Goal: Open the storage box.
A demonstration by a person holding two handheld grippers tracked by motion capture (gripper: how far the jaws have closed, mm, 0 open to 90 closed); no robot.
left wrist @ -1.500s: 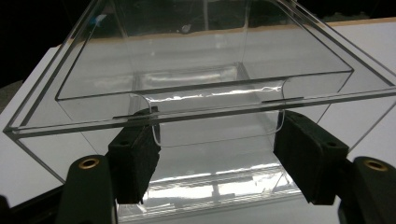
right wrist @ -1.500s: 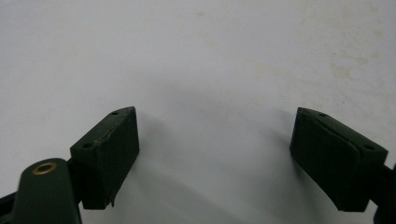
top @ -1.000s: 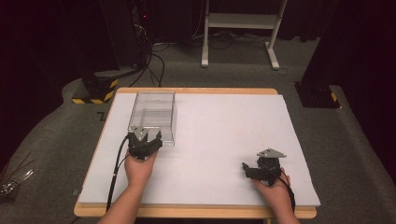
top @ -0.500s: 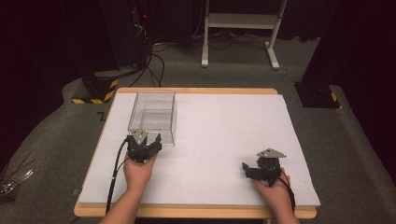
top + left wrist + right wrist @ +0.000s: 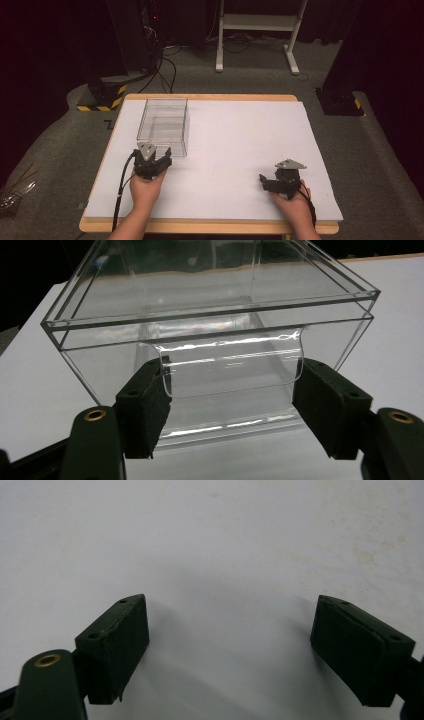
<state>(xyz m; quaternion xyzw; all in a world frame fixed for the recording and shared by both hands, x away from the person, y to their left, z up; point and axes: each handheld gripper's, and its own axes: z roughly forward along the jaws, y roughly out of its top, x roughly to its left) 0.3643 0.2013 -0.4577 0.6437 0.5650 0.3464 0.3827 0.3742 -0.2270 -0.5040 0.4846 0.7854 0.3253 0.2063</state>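
Note:
A clear plastic box (image 5: 162,125) with a lid stands on the left part of the white table (image 5: 240,135). My left gripper (image 5: 153,154) is at the box's near wall. In the left gripper view the box (image 5: 215,295) is close in front, and a clear curved tab (image 5: 230,367) hangs from its front. The left gripper (image 5: 232,385) is shut on that tab, one black pad against each side edge. My right gripper (image 5: 266,181) rests near the table's front right, pointing left. In its own view the right gripper (image 5: 235,630) stands open over bare white surface.
Beyond the table's far edge are a white stand's legs (image 5: 255,45), black cables (image 5: 165,65) and yellow-black striped floor blocks (image 5: 102,97). A dark base (image 5: 340,102) sits on the floor at the right. The table's wooden front edge (image 5: 210,227) is close behind both hands.

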